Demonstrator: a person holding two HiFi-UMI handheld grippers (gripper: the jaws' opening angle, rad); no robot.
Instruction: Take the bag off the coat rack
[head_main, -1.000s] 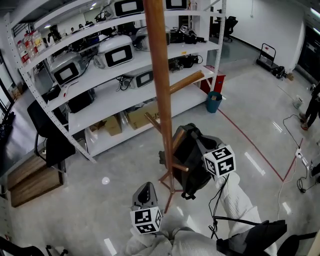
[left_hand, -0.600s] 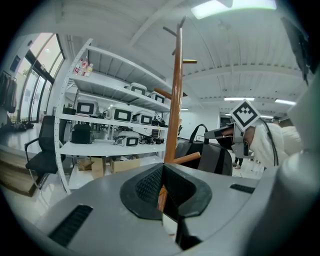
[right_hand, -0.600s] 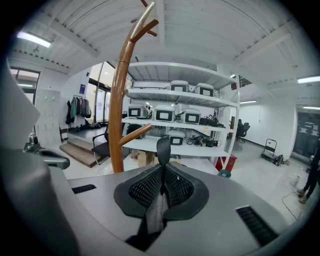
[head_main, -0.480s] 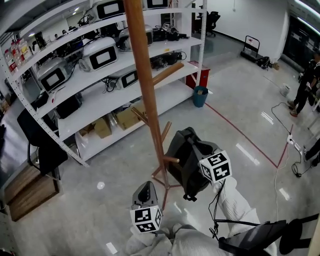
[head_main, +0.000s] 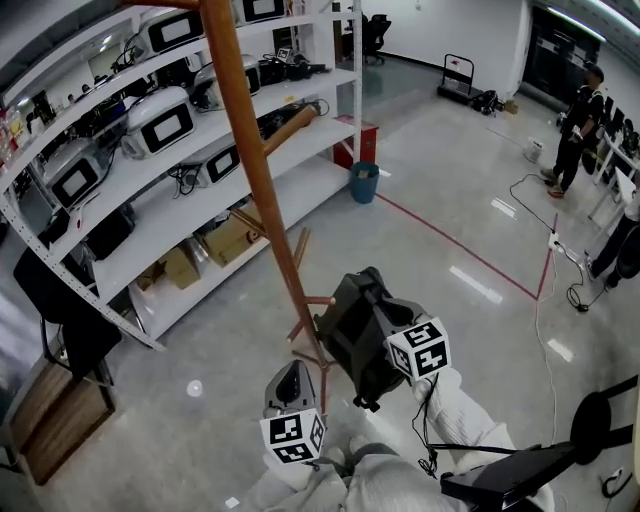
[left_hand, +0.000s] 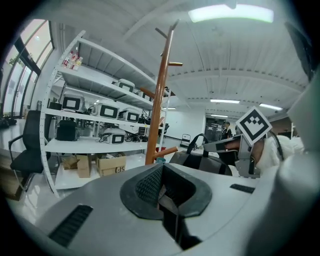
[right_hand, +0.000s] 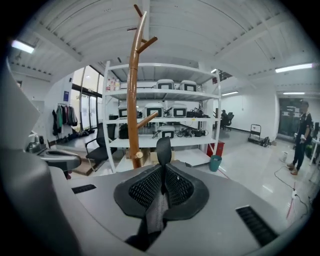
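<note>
Black bag (head_main: 355, 335) hangs from my right hand-held gripper (right_hand: 163, 167), low down and just right of the rack (head_main: 255, 190) pole in the head view. Right gripper view: jaws clamped on the bag's strap (right_hand: 163, 149), which runs between the pads and sticks up past the tips. I see no strap over any peg. One short low peg (head_main: 318, 299) ends right at the bag's edge; can't tell if they touch. Bag bottom is clear of the floor (head_main: 450, 230). Left hand-held gripper (left_hand: 163, 186) sits nearer me, left of the bag, aimed toward the rack; jaws together, nothing between them. Its view has the bag right of the pole, handle loop standing up. White shelves (head_main: 130, 215) with boxes and machines stand behind the rack. Person (head_main: 577, 120) stands far right, well apart.
</note>
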